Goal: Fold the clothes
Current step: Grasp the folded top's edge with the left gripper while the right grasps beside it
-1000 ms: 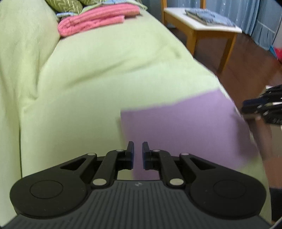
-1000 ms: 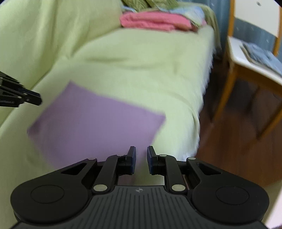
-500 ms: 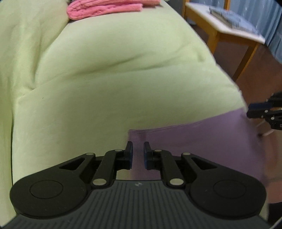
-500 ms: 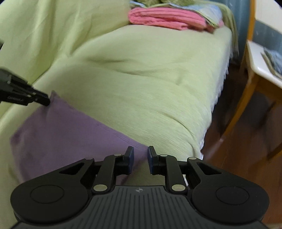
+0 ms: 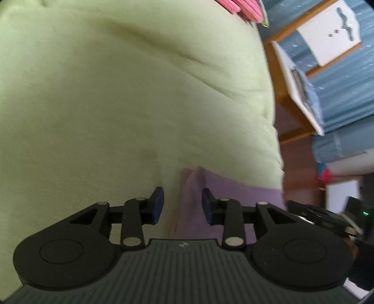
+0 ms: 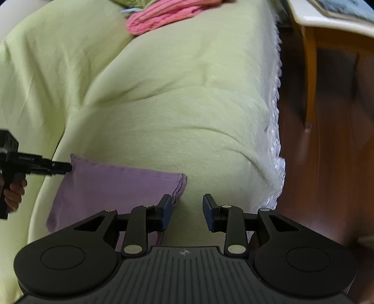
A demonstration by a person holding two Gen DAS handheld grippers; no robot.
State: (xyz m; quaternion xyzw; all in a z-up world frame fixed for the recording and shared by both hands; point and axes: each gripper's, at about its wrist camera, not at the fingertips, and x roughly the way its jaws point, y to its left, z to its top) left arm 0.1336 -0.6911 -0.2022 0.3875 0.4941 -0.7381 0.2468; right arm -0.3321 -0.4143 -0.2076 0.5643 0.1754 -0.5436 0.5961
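Left gripper (image 5: 182,205) low centre of its frame, jaws parted and just been opening; the corner of the purple cloth (image 5: 233,189) sits in the gap, closer to the right pad, neither pad pressing on it. Right gripper (image 6: 186,211) low centre of its own frame, jaws also parted and just been opening; only green cover shows between them, the cloth's stacked folded corner lying just beside the left pad, contact unclear.

Purple cloth (image 6: 112,189) folded, lies flat on the near end of the sofa cover, lower left in the right wrist view, lower centre-right in the left wrist view. In the right wrist view the left gripper's tip (image 6: 59,167) meets the cloth's far left corner at frame left, a hand (image 6: 14,194) on its handle at the left edge. In the left wrist view the right gripper (image 5: 322,217) shows as a dark blurred shape lower right, just past the cloth's right end.

Light green sofa cover (image 6: 187,105) fills most of both frames, a few soft creases, white fringe (image 6: 275,149) along its right edge. Pink folded clothes (image 6: 163,16) at the far end, top centre. Wooden chair (image 5: 303,77) with white seat upper right, a folded blue item on the seat. Dark wood floor (image 6: 327,163) right side. Blue curtain (image 5: 346,81) behind the chair.
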